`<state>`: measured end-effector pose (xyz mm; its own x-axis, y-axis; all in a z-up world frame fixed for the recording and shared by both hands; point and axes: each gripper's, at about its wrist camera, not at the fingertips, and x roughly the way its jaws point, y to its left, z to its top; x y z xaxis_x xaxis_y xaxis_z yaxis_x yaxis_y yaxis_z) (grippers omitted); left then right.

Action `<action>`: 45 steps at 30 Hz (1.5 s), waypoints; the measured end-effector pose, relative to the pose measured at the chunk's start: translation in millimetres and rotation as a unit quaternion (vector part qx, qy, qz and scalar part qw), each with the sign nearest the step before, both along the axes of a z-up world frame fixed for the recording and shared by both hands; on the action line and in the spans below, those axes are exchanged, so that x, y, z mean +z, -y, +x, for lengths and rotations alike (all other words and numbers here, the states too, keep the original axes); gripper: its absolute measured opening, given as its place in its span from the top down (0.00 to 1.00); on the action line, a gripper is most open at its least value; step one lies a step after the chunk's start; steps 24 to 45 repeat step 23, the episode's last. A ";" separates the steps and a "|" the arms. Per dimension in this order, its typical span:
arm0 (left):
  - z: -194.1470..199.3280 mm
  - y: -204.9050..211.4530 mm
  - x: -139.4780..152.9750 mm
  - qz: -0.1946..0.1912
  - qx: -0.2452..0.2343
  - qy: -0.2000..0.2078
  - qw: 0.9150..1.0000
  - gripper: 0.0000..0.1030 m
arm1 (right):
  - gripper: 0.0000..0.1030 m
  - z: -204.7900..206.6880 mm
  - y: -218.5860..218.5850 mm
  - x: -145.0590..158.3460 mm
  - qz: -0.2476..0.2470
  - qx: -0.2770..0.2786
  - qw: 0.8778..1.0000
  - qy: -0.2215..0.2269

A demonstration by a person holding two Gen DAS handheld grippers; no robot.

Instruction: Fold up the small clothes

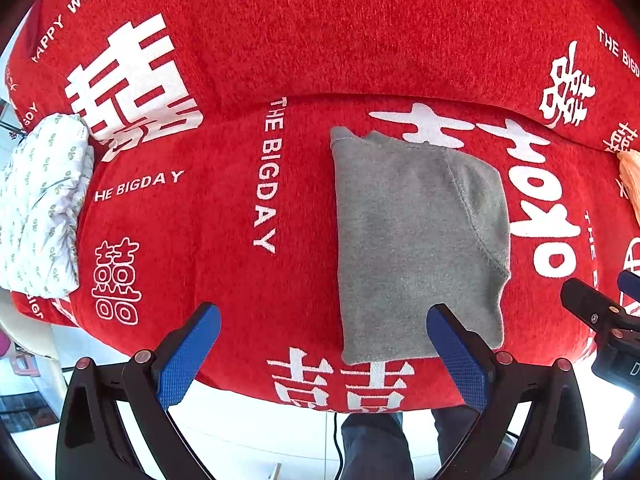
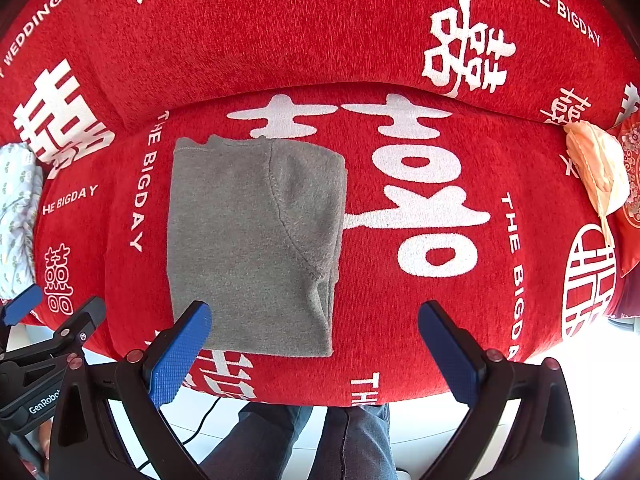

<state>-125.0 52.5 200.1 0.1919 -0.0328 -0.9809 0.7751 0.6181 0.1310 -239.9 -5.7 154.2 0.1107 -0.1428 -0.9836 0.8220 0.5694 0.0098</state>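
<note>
A small grey garment [image 1: 416,240] lies folded into a tall rectangle on the red sofa seat [image 1: 224,264]; it also shows in the right wrist view [image 2: 252,244]. My left gripper [image 1: 324,316] is open and empty, above the seat's front edge, its right finger over the garment's near left corner. My right gripper [image 2: 314,312] is open and empty, its left finger over the garment's near left part. The right gripper shows at the right edge of the left wrist view [image 1: 600,312]; the left gripper shows at the left edge of the right wrist view [image 2: 52,320].
The red sofa cover carries white lettering, with a backrest [image 1: 320,32] behind the seat. A white patterned bundle [image 1: 40,204] lies at the seat's left end. A peach cloth [image 2: 600,172] and a red cushion [image 2: 630,200] sit at the right end. A person's legs [image 2: 320,440] stand below the front edge.
</note>
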 end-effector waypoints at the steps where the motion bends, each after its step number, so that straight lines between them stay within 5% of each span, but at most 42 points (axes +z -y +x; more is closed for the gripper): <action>1: 0.0 0.2 -0.1 0.000 -0.001 0.000 1.000 0.00 | 0.00 -0.2 -0.5 -0.2 0.000 0.000 1.000 0.000; 45: 5.9 4.1 1.7 -0.012 0.002 -0.003 1.000 0.00 | 0.00 4.4 -1.0 -0.6 -0.001 0.000 1.000 -0.002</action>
